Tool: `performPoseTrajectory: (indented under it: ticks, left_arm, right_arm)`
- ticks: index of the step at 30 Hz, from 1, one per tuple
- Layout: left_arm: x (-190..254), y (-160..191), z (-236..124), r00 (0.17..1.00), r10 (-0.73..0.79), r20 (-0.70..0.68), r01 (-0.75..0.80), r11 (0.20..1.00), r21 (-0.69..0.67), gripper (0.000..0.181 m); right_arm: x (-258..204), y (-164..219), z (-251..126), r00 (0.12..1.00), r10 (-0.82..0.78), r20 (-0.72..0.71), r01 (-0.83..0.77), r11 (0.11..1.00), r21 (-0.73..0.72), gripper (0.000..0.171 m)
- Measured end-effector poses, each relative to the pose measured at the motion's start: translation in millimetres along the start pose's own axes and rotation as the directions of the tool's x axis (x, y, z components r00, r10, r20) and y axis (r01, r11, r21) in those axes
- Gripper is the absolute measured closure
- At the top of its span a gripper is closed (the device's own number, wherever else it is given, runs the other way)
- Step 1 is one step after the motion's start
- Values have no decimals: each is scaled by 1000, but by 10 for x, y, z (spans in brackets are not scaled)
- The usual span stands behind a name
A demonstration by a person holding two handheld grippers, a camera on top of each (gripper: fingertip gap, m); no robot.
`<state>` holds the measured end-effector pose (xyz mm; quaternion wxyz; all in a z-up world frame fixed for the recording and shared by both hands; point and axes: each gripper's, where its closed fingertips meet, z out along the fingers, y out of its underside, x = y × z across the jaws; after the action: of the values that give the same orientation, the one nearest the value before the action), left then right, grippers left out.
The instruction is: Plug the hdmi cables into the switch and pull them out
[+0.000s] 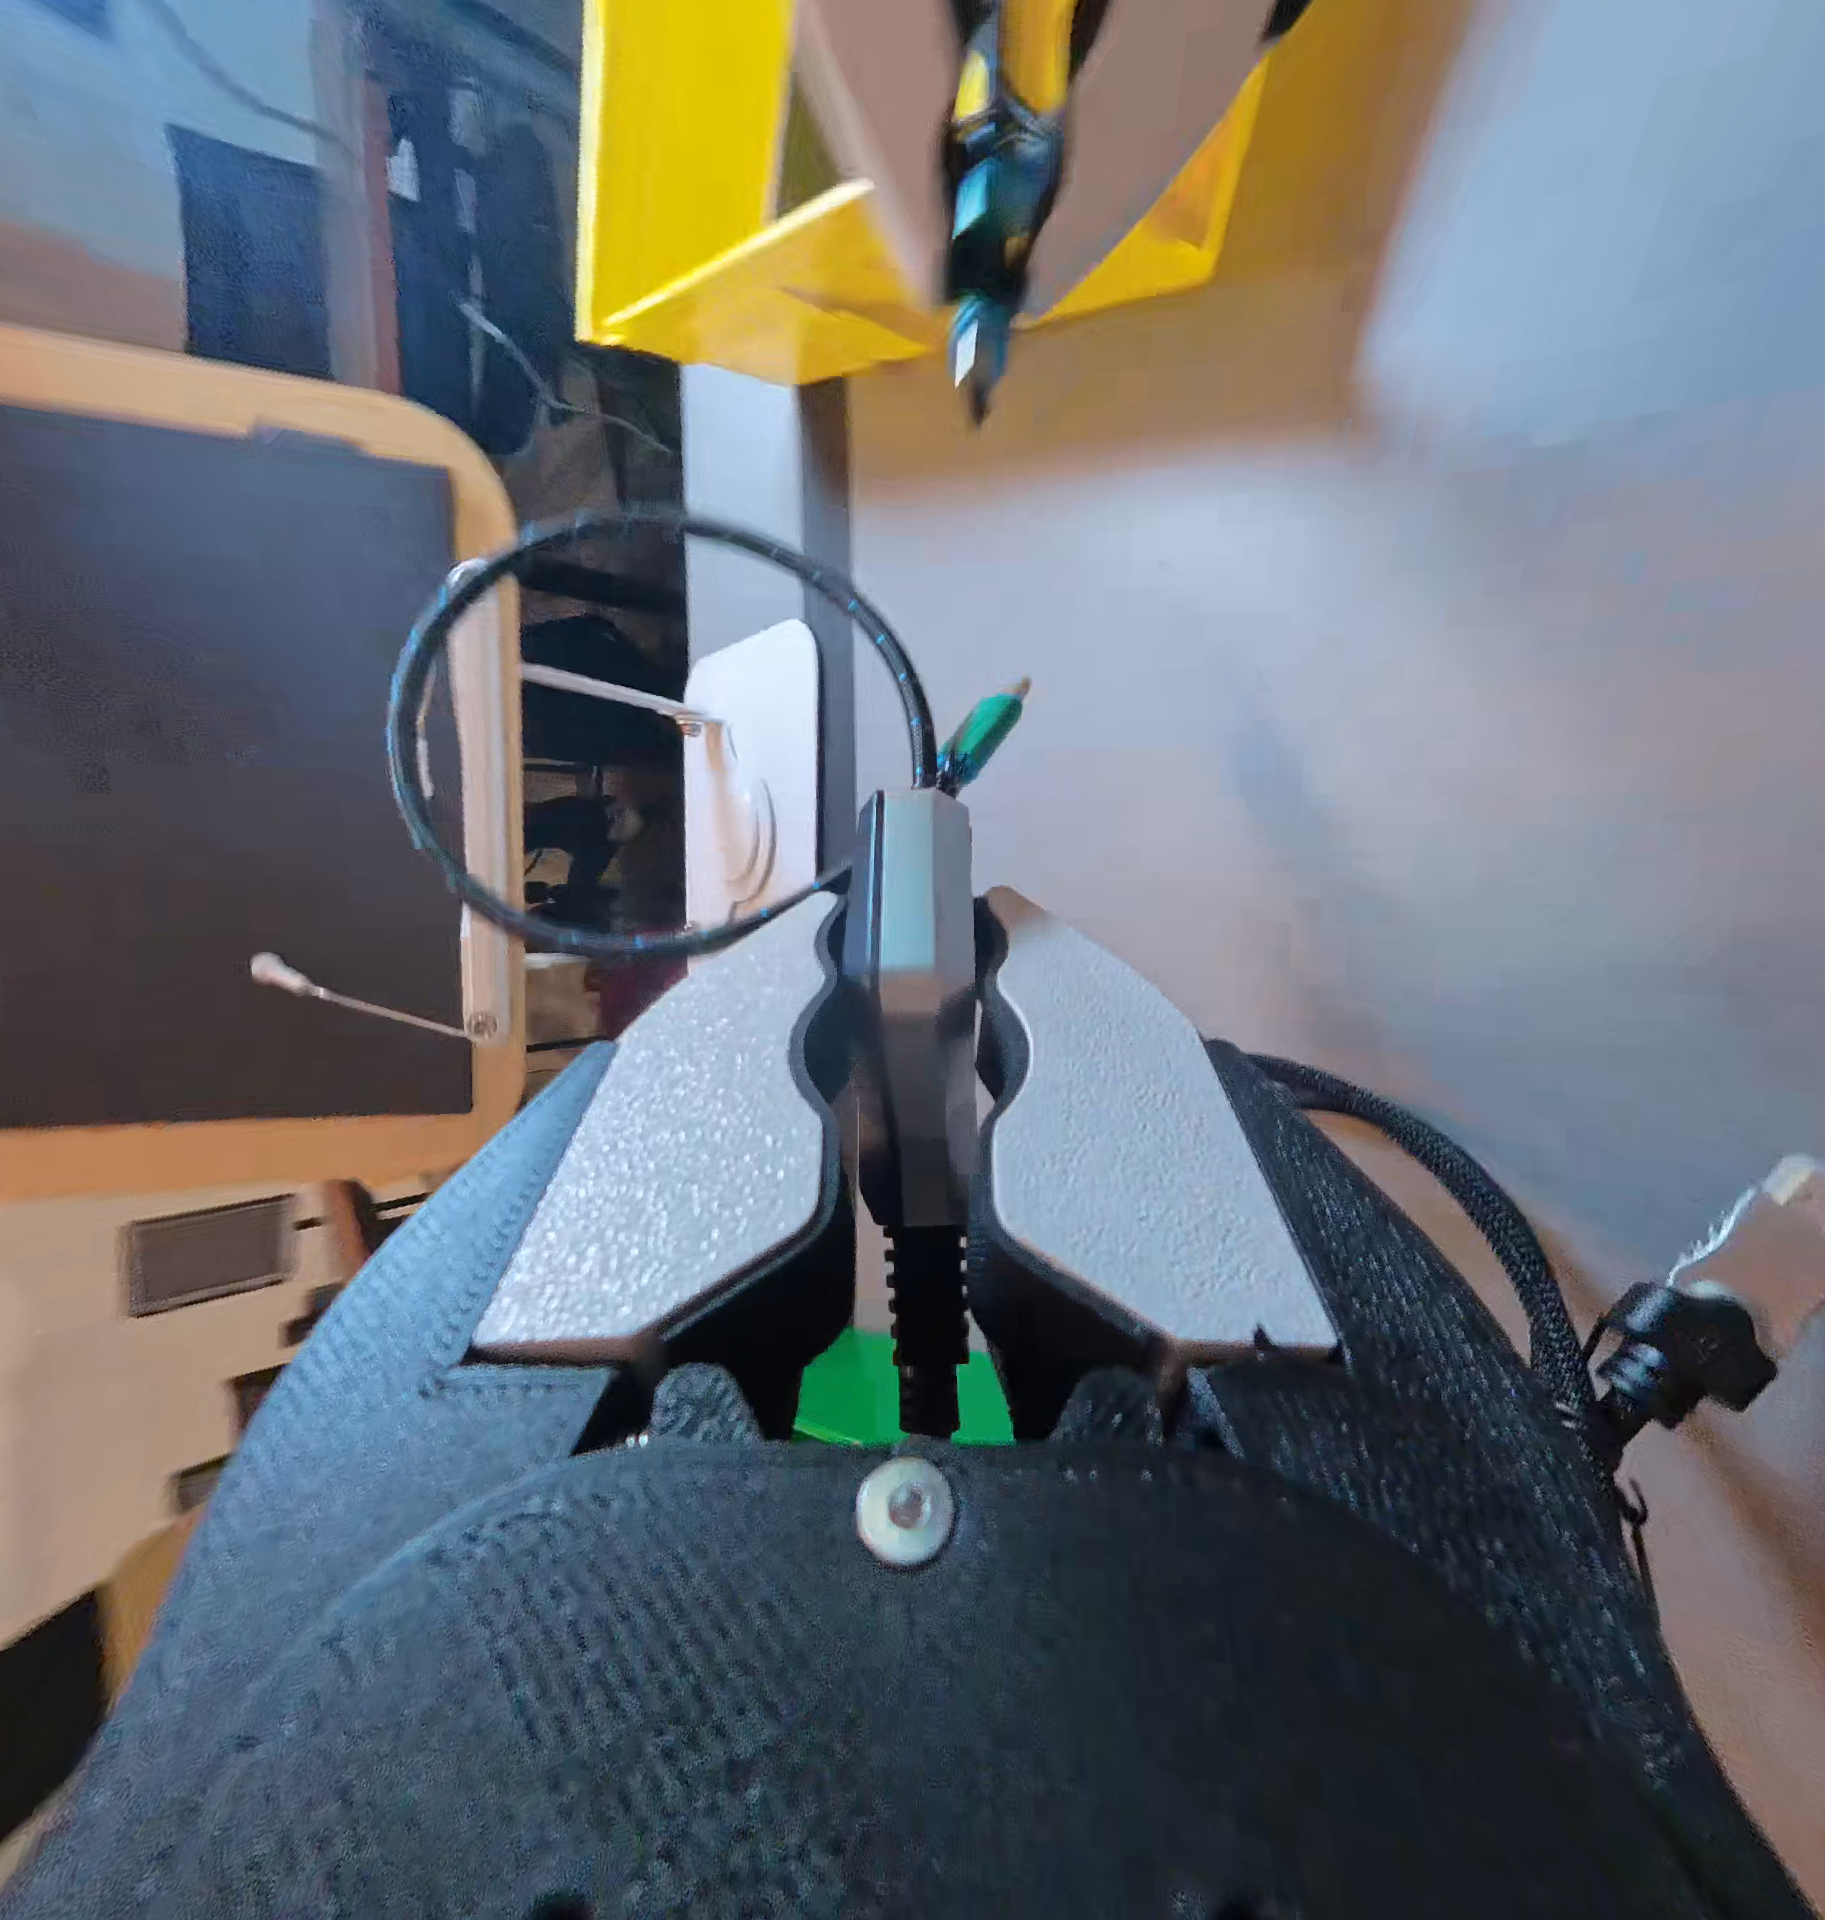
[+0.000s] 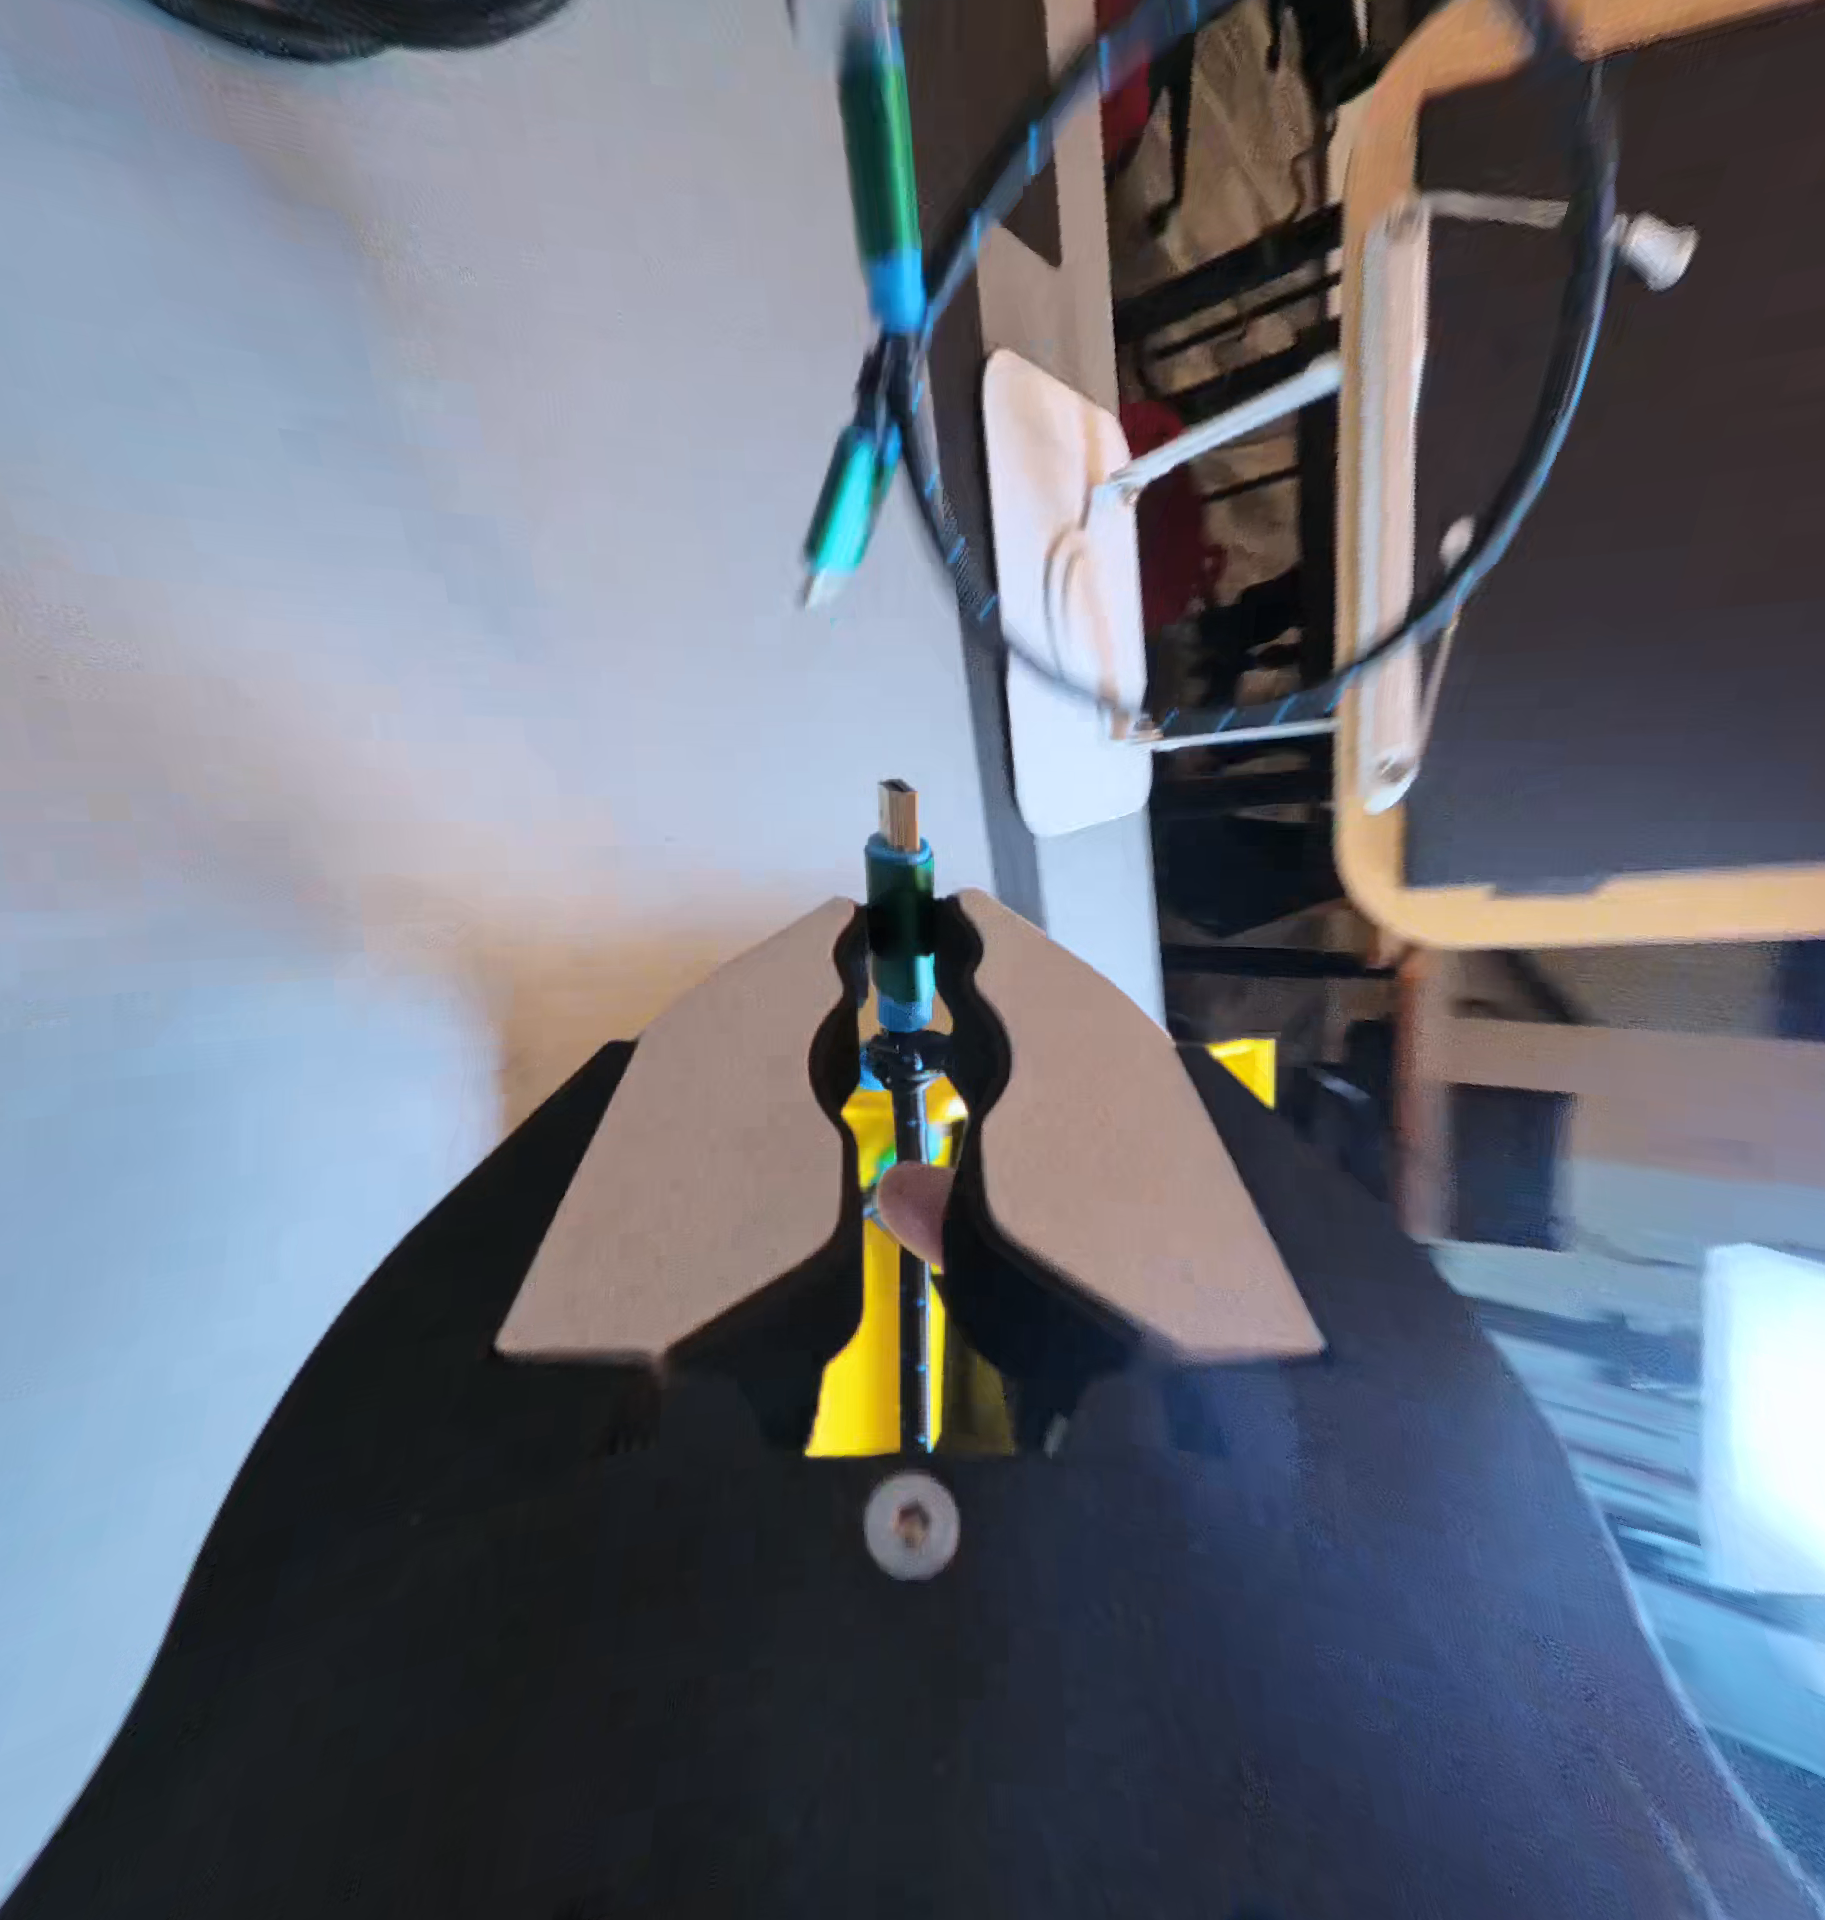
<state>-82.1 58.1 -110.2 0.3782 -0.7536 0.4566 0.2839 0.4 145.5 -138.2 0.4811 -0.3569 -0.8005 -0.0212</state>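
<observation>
Gripping the grey and black switch [image 1: 913, 997] edge-on, the left gripper [image 1: 913, 935] has its silver fingers [image 1: 679, 1132] clenched on either flank of the body, the ribbed strain relief running back between them. A thin black cable [image 1: 409, 727] leaves the switch's far end and curls in a wide loop to the left, and a green hdmi plug [image 1: 981, 727] sticks out just beyond that end. Farther off, at the top of the left wrist view, the right gripper [image 2: 903, 914] shows with its yellow body, tan fingers [image 2: 700, 1174] closed on a second green plug [image 2: 900, 914]. In its own view that plug points forward, its gold metal tip bare past the fingertips. The two plugs are well apart, above a pale surface [image 2: 264, 623].
</observation>
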Motion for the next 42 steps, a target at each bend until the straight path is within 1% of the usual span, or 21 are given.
performPoseTrajectory:
  ticks: [2,5,8,10,12,13,15,16,18,21,23,25,27,29,31,33,36,38,39,41,42]
  left_arm:
    - [-159,50,-139,993,-120,2,120,988,101,160]
    - [-417,143,-301,977,-197,86,181,970,165,160]
    - [-554,162,-401,964,-220,151,187,961,202,160]
    - [-573,132,-438,962,-219,166,182,960,212,160]
    - [-561,77,-450,963,-211,167,173,961,217,160]
    - [-540,33,-454,967,-198,161,159,961,227,160]
    - [-495,-61,-460,972,-190,139,150,955,256,160]
    - [-482,-102,-464,973,-190,131,149,951,271,160]
    - [-461,-155,-472,975,-189,118,148,945,291,160]
    - [-434,-207,-475,973,-214,87,177,933,315,160]
    - [-374,-255,-471,976,-213,50,185,927,325,160]
    - [-318,-324,-470,980,-196,29,175,924,340,160]
    - [-256,-394,-465,983,-182,2,169,919,356,160]
    - [-194,-458,-451,986,-165,-23,162,914,373,160]
    - [-120,-514,-438,988,-146,-55,156,910,385,160]
    - [-29,-564,-419,991,-106,-77,128,915,384,160]
    - [88,-640,-391,995,-47,-88,76,927,366,160]
    - [163,-700,-400,994,-14,-105,52,928,369,160]
    - [201,-706,-396,994,5,-113,36,933,358,160]
    - [258,-713,-387,992,38,-121,6,938,346,160]
    - [275,-719,-386,991,46,-125,0,937,348,160]
  right_arm:
    - [108,100,-146,990,134,45,-137,989,64,159]
    - [524,182,-467,960,278,-40,-269,950,156,159]
    - [730,516,-617,905,418,-75,-409,905,117,159]
    - [775,744,-560,838,542,-65,-534,838,110,159]
    - [645,973,-343,734,679,25,-679,733,45,159]
    - [587,1102,-208,686,727,32,-727,686,13,158]
    - [504,1295,11,623,782,18,-782,623,-18,156]
    - [493,1305,55,600,800,26,-800,600,-11,151]
    - [603,1180,0,570,820,49,-822,566,67,145]
    - [837,900,-275,536,837,106,-835,509,207,142]
    - [948,682,-495,549,821,156,-820,492,293,142]
    - [988,347,-738,643,741,194,-741,539,399,144]
    - [911,-48,-952,770,607,196,-614,621,488,144]
    - [682,-384,-1039,880,437,185,-466,725,507,145]
    - [381,-609,-990,946,270,178,-323,822,468,145]
    - [146,-733,-841,977,148,151,-197,895,399,145]
    - [-122,-767,-518,994,8,109,-36,964,262,145]
    - [-206,-755,-331,996,-50,69,35,978,205,144]
    - [-206,-766,-274,997,-62,44,52,978,200,145]
    - [-195,-781,-222,998,-65,16,60,977,204,152]
    - [-215,-780,-211,997,-68,25,61,976,208,153]
